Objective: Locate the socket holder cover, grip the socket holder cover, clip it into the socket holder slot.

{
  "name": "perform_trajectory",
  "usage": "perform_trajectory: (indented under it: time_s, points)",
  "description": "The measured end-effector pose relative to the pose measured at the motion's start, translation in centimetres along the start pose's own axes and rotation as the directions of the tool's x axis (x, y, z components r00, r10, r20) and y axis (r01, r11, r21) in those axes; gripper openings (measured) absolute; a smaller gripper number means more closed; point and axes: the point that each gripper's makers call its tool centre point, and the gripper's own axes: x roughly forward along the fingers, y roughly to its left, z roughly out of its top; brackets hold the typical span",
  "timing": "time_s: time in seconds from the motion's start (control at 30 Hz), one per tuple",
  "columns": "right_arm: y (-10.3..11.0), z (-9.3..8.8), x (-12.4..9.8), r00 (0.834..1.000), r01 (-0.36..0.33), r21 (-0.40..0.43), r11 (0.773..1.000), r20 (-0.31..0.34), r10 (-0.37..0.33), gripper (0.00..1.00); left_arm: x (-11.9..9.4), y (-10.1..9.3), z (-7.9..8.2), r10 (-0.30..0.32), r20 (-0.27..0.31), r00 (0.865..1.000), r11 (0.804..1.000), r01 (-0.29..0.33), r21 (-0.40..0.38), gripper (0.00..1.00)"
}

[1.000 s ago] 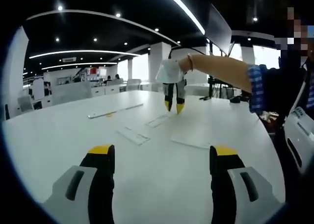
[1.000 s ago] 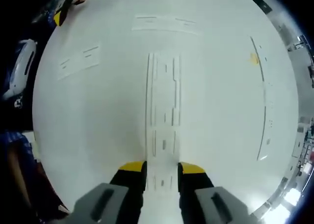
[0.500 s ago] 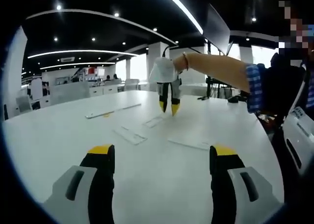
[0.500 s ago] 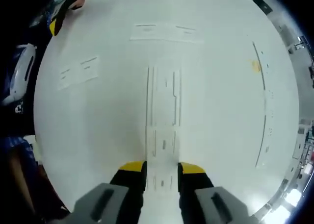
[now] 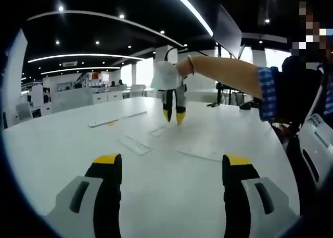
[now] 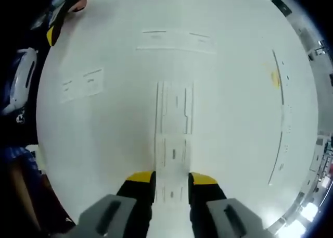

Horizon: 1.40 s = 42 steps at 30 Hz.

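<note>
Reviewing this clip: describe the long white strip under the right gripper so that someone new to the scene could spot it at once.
On the white table, look straight ahead of the right gripper: the strip runs away from between its yellow-tipped jaws. Unlike the flat pieces further off, it is grooved lengthwise with dark slots, and it is the piece nearest that gripper.
</note>
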Motion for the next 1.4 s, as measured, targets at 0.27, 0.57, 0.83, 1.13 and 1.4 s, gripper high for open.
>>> perform_trajectory:
  time_s: [0.27, 0.57, 0.83, 1.13, 1.4]
  points:
    - [0.1, -0.2, 0.0, 1.000, 0.008, -0.013, 1.000, -0.007, -0.008, 0.27, 0.1, -0.2, 0.1, -0.004, 0.002, 1.000, 1.000, 0.004, 0.002, 0.79]
    - [-0.1, -0.1, 0.2, 0.999, 0.035, -0.031, 0.999, -0.017, -0.035, 0.33, 0.1, -0.1, 0.2, -0.001, 0.008, 1.000, 1.000, 0.001, 0.003, 0.79]
    - [-0.3, -0.3, -0.3, 0.998, 0.066, 0.011, 0.998, 0.002, -0.066, 0.42, 0.1, -0.1, 0.3, -0.003, 0.019, 1.000, 1.000, 0.003, 0.004, 0.79]
    - [-0.6, -0.6, -1.0, 0.985, 0.116, 0.138, 0.984, 0.108, -0.132, 0.50, -0.2, 0.2, 0.2, 0.008, 0.020, 1.000, 1.000, -0.009, 0.005, 0.79]
    - [-0.9, 0.2, -2.5, 0.935, 0.164, 0.256, 0.953, 0.267, -0.233, 0.49, -0.5, 0.1, 0.2, 0.013, 0.022, 1.000, 1.000, -0.013, 0.006, 0.78]
